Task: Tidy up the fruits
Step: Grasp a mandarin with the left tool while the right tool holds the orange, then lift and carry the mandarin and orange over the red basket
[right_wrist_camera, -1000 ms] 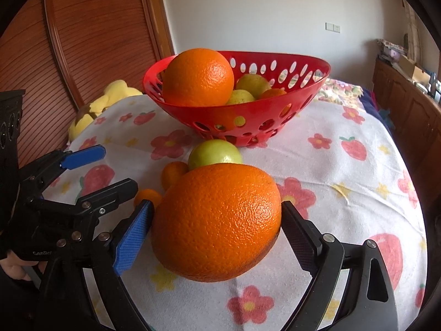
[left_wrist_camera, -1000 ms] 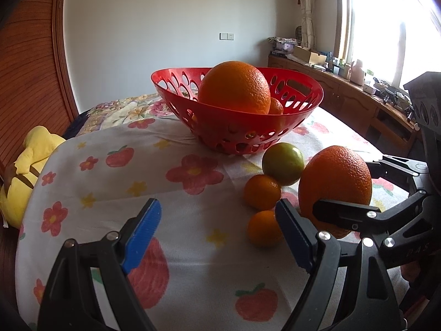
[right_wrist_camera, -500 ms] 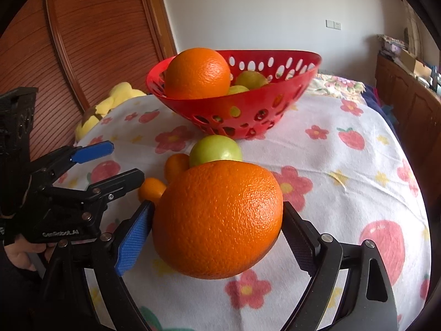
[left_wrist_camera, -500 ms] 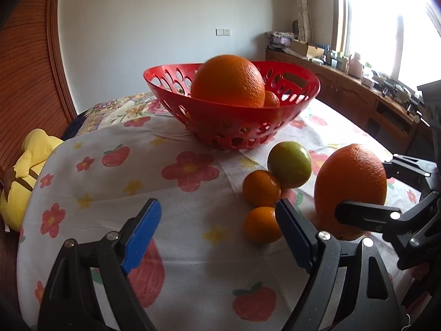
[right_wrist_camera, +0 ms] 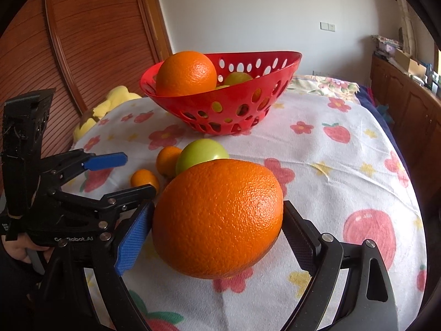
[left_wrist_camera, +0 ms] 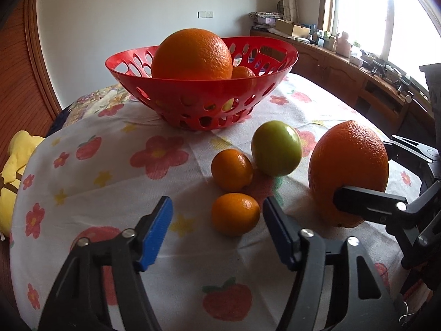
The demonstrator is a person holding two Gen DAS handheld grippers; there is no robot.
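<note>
My right gripper (right_wrist_camera: 217, 237) is shut on a large orange (right_wrist_camera: 217, 218), held just above the flowered cloth; the orange also shows in the left wrist view (left_wrist_camera: 348, 165). My left gripper (left_wrist_camera: 217, 229) is open, and a small tangerine (left_wrist_camera: 234, 213) lies between its fingertips on the cloth. Behind that lie a second tangerine (left_wrist_camera: 231, 169) and a green fruit (left_wrist_camera: 275, 147). A red perforated basket (left_wrist_camera: 198, 96) stands further back and holds a large orange (left_wrist_camera: 191, 55) and smaller fruits. In the right wrist view the basket (right_wrist_camera: 234, 102) is straight ahead.
The table wears a white cloth with flowers and strawberries (left_wrist_camera: 110, 171). A yellow plush toy (left_wrist_camera: 13, 165) lies at its left edge by a wooden slatted wall (right_wrist_camera: 91, 41). A wooden cabinet with clutter (left_wrist_camera: 358, 66) runs along the window at the right.
My right gripper has lifted the large orange off the cloth. My left gripper has moved forward and right, so the near tangerine now lies between its open fingertips.
</note>
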